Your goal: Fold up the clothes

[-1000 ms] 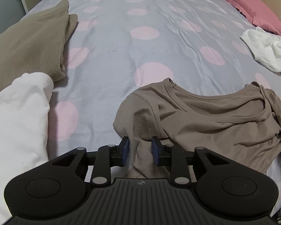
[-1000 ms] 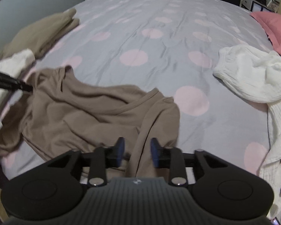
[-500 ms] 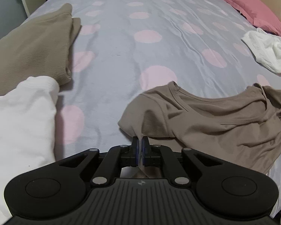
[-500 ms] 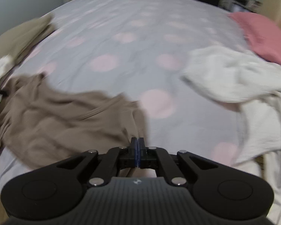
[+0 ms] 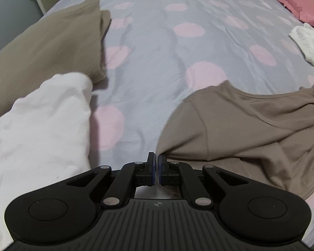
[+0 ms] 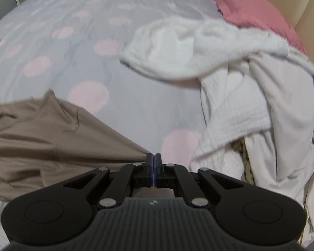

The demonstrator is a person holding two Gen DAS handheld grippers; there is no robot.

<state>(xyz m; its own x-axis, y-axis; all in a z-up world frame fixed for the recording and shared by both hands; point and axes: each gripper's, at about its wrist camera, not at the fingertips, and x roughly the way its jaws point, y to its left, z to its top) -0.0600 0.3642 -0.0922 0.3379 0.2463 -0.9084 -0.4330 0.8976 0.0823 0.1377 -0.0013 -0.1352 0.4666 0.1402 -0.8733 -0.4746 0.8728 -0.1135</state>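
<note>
A taupe T-shirt (image 5: pixel 251 125) lies on the grey bed cover with pink dots (image 5: pixel 157 41). My left gripper (image 5: pixel 156 163) is shut on the shirt's left sleeve end, and the cloth runs off to the right. In the right wrist view the same shirt (image 6: pixel 41 133) stretches off to the left, and my right gripper (image 6: pixel 154 163) is shut on its right sleeve end. The cloth is pulled taut between the two grippers.
A folded tan fleece (image 5: pixel 46 48) and a folded white garment (image 5: pixel 39 138) lie at the left. A heap of white clothes (image 6: pixel 240 79) lies at the right, with a pink pillow (image 6: pixel 251 6) and beige headboard (image 6: pixel 303 10) behind it.
Both grippers closed on the shirt's sleeve ends and moved apart, left to the left and right to the right. The shirt is now stretched out between them.
</note>
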